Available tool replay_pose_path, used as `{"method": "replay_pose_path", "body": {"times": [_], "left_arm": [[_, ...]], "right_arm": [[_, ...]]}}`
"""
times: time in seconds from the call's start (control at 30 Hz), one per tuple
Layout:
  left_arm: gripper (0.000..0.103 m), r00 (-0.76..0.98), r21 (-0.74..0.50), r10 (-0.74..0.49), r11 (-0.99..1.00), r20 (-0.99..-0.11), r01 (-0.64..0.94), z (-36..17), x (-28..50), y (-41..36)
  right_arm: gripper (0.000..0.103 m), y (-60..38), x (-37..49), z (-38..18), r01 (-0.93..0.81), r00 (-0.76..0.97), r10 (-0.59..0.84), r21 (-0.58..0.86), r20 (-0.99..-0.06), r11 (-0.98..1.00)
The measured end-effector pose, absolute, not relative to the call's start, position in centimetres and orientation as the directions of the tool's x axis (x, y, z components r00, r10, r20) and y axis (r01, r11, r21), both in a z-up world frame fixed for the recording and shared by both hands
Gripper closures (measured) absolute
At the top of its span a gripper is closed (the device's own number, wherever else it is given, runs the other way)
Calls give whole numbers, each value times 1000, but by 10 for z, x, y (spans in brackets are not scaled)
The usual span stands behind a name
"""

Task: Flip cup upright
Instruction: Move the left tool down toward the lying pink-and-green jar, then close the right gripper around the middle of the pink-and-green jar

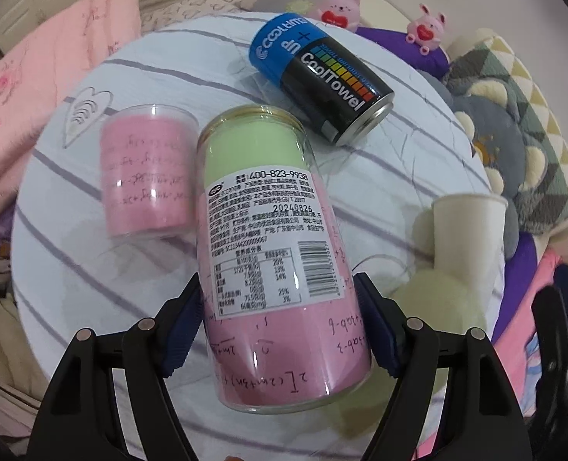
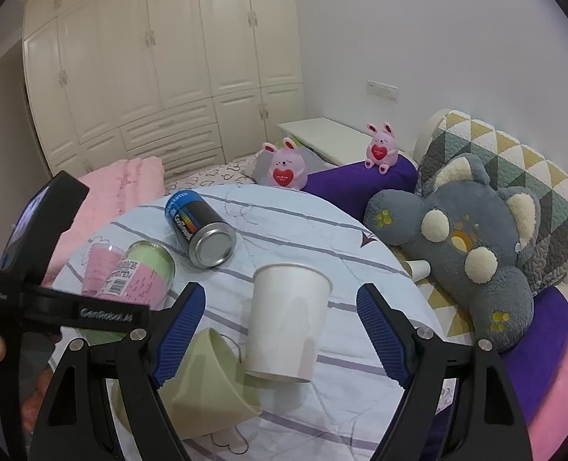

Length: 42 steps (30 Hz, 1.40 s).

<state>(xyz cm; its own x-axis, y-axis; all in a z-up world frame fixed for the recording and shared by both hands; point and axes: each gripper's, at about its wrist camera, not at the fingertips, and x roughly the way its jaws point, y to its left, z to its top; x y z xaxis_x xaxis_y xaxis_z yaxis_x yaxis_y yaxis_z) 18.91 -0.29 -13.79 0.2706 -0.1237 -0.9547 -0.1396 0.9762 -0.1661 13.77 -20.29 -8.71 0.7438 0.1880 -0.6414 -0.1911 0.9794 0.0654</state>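
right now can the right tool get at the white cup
Probably yes: the white cup stands between the open right tool's fingers, nothing in between. The green cone sits just left.

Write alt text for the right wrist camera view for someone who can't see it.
A white paper cup stands upright on a striped round table between the open blue-padded fingers of the right hand-held gripper. Behind it lie a blue-and-black can and a clear jar on their sides, with plush toys beyond.

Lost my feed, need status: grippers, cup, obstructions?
Left gripper straddling lying clear canister, contact unclear. Right gripper open, white paper cup upright between fingers. Green cup lying alongside.
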Motion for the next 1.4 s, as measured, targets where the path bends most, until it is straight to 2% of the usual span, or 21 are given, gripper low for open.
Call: {"method": "replay_pose_path", "body": {"times": [0.4,0.87,1.13,1.4], "left_arm": [[27,270,-147,-137,989,-953,-16,-140,138,21],[26,288,-107,-152,980,-945,169,-144,91,50],[10,362,-141,-197,974,-911,176,-131,68,69],[4,383,-177,-222,973,-896,150,-129,60,91]], "right_arm": [[21,-173,117,-89,-150,718,114,7,-687,989],[21,-129,98,-92,-90,609,175,152,-773,984],[21,-87,93,-96,-136,533,261,223,-805,965],[21,-61,108,-116,-136,367,379,354,-850,925]]}}
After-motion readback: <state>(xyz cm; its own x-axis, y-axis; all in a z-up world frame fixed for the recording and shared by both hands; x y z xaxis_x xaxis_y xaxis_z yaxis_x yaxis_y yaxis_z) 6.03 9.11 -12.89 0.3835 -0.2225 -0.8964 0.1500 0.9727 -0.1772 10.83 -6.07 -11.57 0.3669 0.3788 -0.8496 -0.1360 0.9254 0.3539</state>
